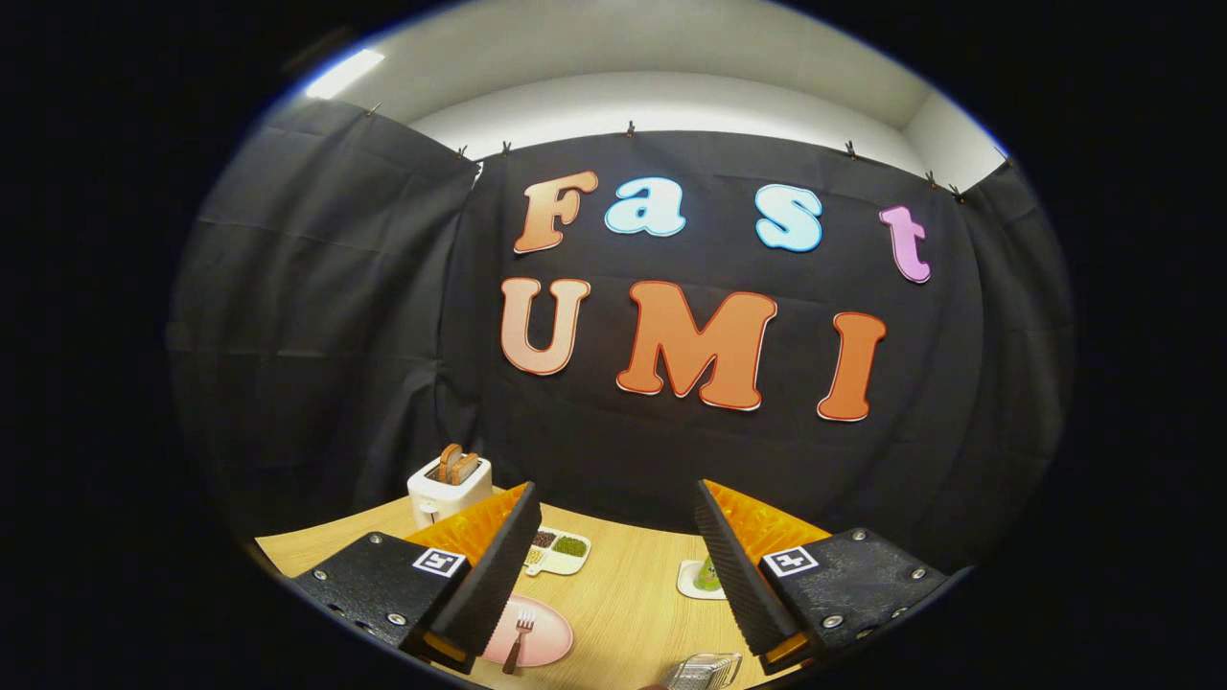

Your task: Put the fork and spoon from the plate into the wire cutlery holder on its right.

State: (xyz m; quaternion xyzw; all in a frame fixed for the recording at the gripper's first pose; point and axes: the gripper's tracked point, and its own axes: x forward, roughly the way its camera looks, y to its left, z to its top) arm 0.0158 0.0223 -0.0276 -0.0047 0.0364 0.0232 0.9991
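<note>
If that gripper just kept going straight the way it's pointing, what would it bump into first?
Probably nothing on the light wooden table. The open gripper points well above it, so it would likely pass over the pink round plate and wire cutlery holder and meet the black cloth wall. Depth is hard to judge here.

One pink plate (546, 637) with one fork (519, 639) lies between the open gripper (613, 561) fingers; one wire holder (705, 671), one toaster (449, 487) beyond them.
</note>
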